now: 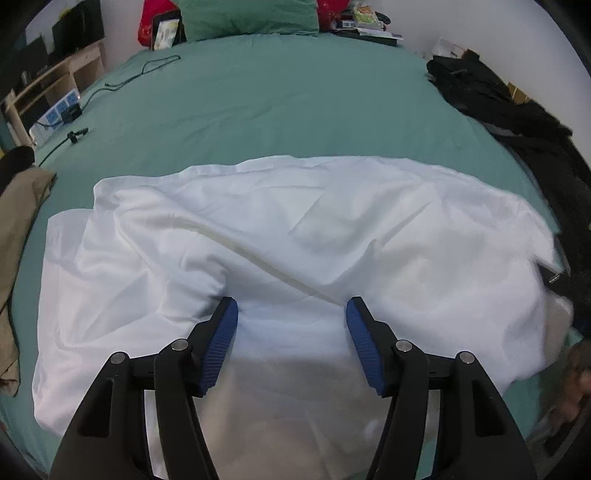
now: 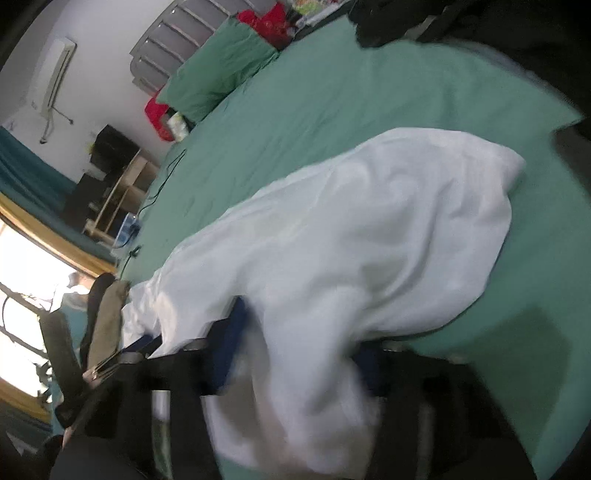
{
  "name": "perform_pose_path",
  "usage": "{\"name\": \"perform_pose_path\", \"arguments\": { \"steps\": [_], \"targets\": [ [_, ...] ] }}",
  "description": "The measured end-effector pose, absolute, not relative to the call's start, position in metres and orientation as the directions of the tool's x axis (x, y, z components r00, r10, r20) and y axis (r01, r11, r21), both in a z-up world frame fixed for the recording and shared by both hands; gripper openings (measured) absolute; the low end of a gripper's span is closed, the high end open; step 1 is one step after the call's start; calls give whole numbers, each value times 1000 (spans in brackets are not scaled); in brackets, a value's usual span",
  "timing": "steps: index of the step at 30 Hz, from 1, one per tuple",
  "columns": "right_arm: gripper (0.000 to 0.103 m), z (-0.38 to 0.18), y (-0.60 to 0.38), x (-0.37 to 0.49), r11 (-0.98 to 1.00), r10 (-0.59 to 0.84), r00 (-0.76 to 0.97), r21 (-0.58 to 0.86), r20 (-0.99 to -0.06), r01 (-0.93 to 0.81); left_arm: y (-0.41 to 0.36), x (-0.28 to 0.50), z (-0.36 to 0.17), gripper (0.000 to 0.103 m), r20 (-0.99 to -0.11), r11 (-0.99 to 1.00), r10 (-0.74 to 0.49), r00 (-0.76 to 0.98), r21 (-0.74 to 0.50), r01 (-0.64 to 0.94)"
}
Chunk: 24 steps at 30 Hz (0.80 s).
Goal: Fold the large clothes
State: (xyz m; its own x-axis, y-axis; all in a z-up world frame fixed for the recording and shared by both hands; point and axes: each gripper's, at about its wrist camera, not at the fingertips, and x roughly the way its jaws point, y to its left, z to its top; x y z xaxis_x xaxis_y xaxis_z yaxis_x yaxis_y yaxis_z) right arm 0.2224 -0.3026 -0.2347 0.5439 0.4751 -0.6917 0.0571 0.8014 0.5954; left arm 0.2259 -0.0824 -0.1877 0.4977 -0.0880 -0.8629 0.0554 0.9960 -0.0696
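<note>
A large white garment (image 1: 280, 236) lies crumpled across the near part of a bed with a green sheet (image 1: 280, 103). My left gripper (image 1: 291, 321) is open, its blue pads (image 1: 221, 339) wide apart just above the garment's near edge, holding nothing. In the blurred, tilted right wrist view the white garment (image 2: 369, 240) drapes over and between my right gripper's fingers (image 2: 229, 350). My right gripper (image 2: 299, 354) looks part open with cloth between the jaws; whether it grips the cloth is unclear.
A green pillow (image 1: 247, 16), red items and clutter sit at the bed's head. Black clothes (image 1: 509, 110) pile along the right edge. A tan garment (image 1: 18, 229) hangs at the left. A black cable (image 1: 147, 70) and a power strip (image 1: 59, 110) lie at the far left.
</note>
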Motion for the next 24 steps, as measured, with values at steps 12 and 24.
{"name": "perform_pose_path", "arguments": {
  "steps": [12, 24],
  "targets": [
    [13, -221, -290, 219, 855, 424, 561, 518, -711, 10, -103, 224, -196, 57, -860, 993, -86, 504, -34, 112],
    [13, -199, -281, 216, 888, 378, 591, 459, -712, -16, -105, 230, -193, 57, -869, 992, -89, 487, -34, 120]
  ]
}}
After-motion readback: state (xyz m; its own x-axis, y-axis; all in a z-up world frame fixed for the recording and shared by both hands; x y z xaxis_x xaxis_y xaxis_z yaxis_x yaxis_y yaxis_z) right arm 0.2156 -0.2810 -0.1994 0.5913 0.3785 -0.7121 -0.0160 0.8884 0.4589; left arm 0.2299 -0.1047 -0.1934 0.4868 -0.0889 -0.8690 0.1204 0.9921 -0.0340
